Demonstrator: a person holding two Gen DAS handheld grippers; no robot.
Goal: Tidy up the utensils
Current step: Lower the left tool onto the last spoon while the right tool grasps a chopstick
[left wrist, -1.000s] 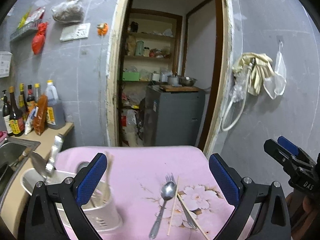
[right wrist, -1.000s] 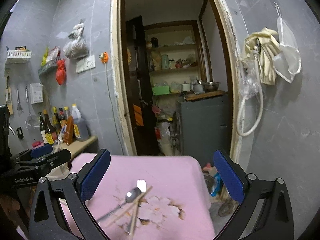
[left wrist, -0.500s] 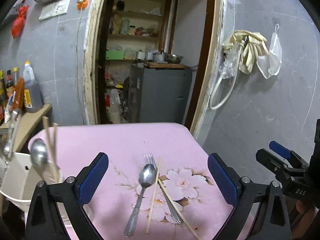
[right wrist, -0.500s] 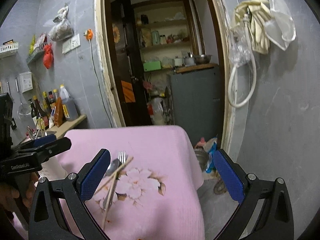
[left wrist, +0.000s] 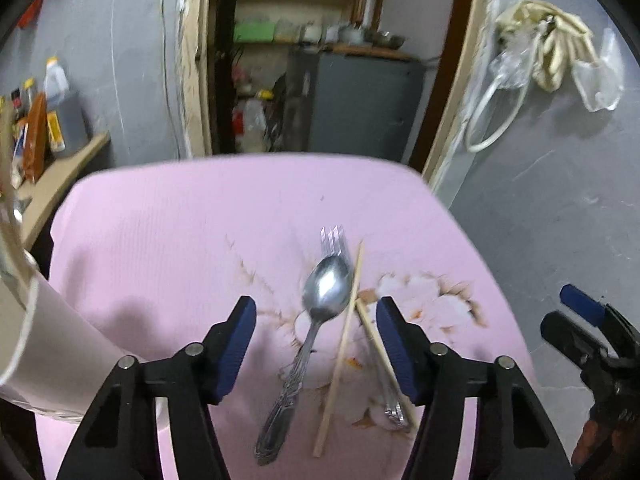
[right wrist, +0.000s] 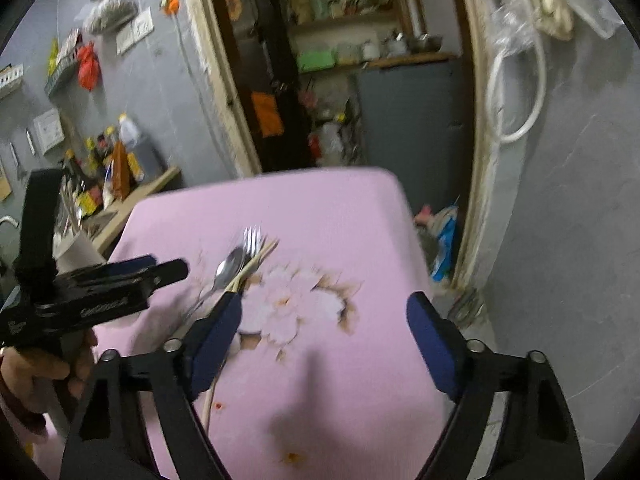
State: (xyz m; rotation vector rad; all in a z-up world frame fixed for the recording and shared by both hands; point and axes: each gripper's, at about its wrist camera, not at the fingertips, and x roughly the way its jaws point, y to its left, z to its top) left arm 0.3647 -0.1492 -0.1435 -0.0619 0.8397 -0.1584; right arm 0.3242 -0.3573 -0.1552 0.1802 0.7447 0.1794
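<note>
I see the pink flowered cloth point(left wrist: 168, 240); on its blossom print lie the spoon point(left wrist: 320, 304), fork point(left wrist: 334, 236) and chopsticks point(left wrist: 344, 340). My left gripper point(left wrist: 316, 344) straddles them, closing, gripping nothing. My right gripper point(right wrist: 324, 336) closes on nothing.

Right tool point(right wrist: 324, 340), jaws closing on nothing, above pink cloth point(right wrist: 320, 208) beside spoon point(right wrist: 230, 266).

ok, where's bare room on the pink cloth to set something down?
Free: the far strip of the pink cloth beyond the fork, and the left stretch between the spoon and the white holder. Crowded: the centre, with chopsticks across the cutlery.
</note>
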